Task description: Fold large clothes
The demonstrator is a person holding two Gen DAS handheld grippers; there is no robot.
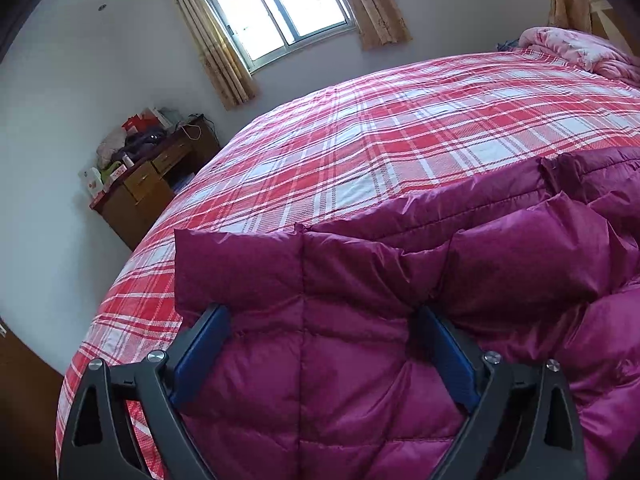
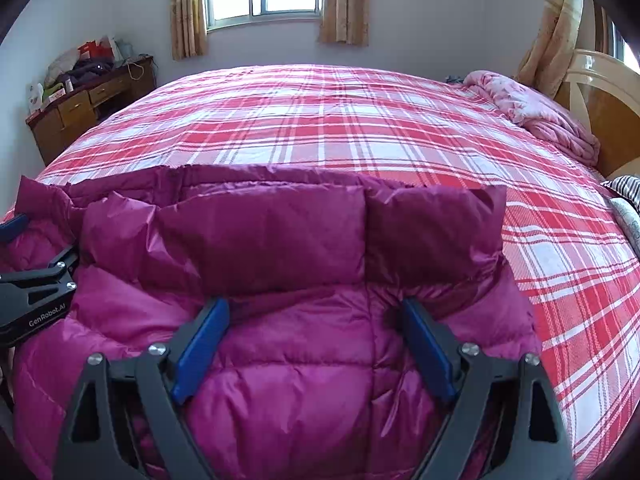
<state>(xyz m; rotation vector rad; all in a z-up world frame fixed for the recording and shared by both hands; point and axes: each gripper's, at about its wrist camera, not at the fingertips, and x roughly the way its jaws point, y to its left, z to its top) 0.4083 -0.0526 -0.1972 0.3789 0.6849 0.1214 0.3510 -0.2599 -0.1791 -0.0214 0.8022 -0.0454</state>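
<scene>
A magenta quilted down jacket [image 1: 360, 360] lies on the bed's near edge; it also shows in the right wrist view [image 2: 304, 360]. My left gripper [image 1: 322, 312] is open, its blue-padded fingers straddling the jacket's left end, whose folded edge rises just ahead. My right gripper [image 2: 316, 304] is open over the jacket's right end, fingers wide on either side of the padded fabric. The left gripper's body shows in the right wrist view [image 2: 36, 292] at the far left, resting on the jacket.
The bed carries a red and white plaid cover [image 2: 340, 120]. A pink quilt [image 2: 532, 108] is bunched by the headboard [image 2: 600, 92]. A cluttered wooden desk [image 1: 156, 184] stands against the wall left of the bed. A striped cloth [image 2: 624, 188] lies at the right edge.
</scene>
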